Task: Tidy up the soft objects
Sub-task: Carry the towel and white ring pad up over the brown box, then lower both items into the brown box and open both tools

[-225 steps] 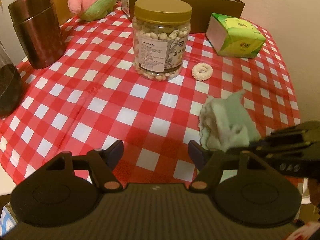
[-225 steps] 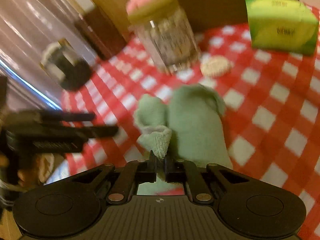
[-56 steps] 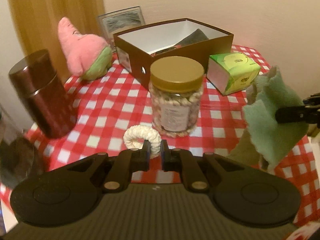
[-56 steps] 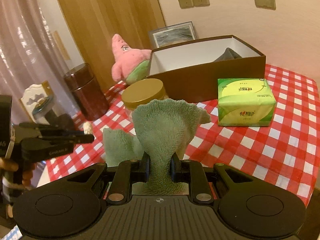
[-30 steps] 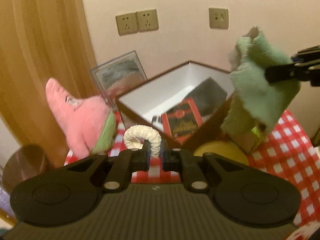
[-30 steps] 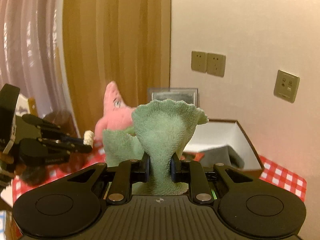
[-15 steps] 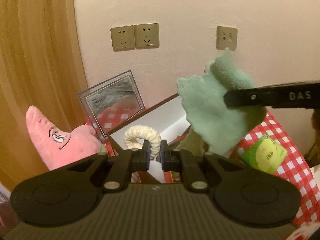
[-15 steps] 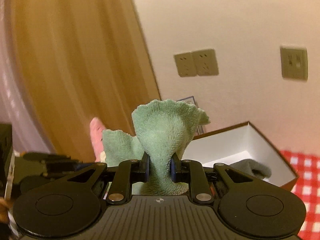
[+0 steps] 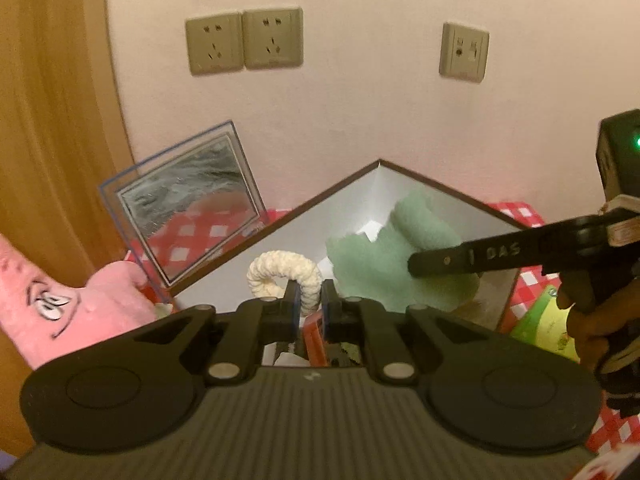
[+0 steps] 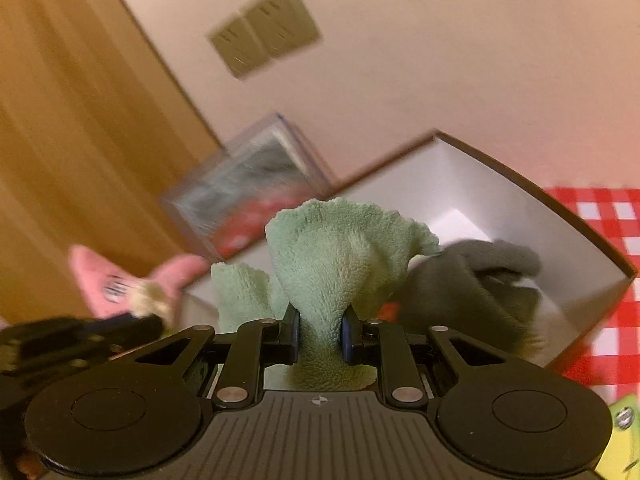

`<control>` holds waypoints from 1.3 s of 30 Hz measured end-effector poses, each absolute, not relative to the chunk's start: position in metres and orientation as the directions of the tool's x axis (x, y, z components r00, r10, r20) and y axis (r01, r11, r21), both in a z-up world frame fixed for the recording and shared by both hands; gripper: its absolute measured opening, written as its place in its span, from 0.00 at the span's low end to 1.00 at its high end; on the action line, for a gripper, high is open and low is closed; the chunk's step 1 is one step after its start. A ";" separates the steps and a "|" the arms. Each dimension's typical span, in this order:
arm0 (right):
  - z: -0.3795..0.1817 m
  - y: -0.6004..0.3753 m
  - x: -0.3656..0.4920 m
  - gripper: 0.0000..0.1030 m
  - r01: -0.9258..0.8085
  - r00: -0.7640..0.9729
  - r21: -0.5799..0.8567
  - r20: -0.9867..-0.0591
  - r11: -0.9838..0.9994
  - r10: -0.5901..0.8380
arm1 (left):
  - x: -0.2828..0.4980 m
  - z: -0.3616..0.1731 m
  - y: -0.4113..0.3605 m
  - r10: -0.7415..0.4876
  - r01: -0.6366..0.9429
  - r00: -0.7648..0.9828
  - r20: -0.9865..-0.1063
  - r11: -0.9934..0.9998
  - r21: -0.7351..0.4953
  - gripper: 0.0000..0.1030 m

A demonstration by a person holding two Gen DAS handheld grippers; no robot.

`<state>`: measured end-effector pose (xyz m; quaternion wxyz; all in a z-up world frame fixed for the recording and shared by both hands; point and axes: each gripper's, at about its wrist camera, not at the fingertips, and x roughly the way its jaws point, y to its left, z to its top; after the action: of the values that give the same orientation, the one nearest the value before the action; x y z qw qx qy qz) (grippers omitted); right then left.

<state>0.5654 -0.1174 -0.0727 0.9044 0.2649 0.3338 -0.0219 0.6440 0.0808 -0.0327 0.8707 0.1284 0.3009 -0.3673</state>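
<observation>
My left gripper (image 9: 308, 304) was clamped on the white rope ring (image 9: 284, 274), its fingers pinching one side of the loop so the rest arched up and to the left of them. My right gripper (image 10: 319, 334) was clamped on the green fleece cloth (image 10: 340, 256), which fanned out above the fingers (image 10: 291, 334) and drooped in a second fold to their left.

Both grippers were above the open brown box (image 9: 436, 189) with its white inside. In the left wrist view the cloth (image 9: 376, 264) hung inside the box's outline, pressed between the long black fingers of my right gripper (image 9: 416, 267), and my hand (image 9: 588, 312) showed on its handle at the right edge. Below the ring, between my left fingers, a red-orange packet (image 9: 314, 334) lay in the box. In the right wrist view a grey cloth (image 10: 472, 280) lay in the box just right of the green one.

A pink star plush (image 9: 68, 312) leaned left of the box, a clear picture frame (image 9: 184, 208) stood against the wall behind it, and a green tissue pack (image 9: 540, 320) sat on the red-checked tablecloth (image 9: 524, 214) to the right. Wall sockets (image 9: 244, 42) were above.
</observation>
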 end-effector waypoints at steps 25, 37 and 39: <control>-0.122 -0.098 0.640 0.19 0.142 0.522 0.262 -0.839 0.955 0.153 | 0.691 -0.095 0.034 -0.495 0.733 0.472 -0.730 0.680 0.012 0.10; -0.103 -0.098 0.620 0.45 0.078 0.614 0.215 -0.780 0.974 0.122 | 0.690 -0.099 0.030 -0.483 0.733 0.464 -0.743 0.681 0.016 0.39; -0.097 -0.099 0.612 0.55 0.088 0.648 0.191 -0.756 0.978 0.089 | 0.690 -0.096 0.031 -0.480 0.722 0.476 -0.736 0.691 0.017 0.44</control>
<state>0.6121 -0.0987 -0.0968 0.9016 0.1054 0.4195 0.0005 0.6897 0.0310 -0.0958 0.8432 0.1650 0.3669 -0.3566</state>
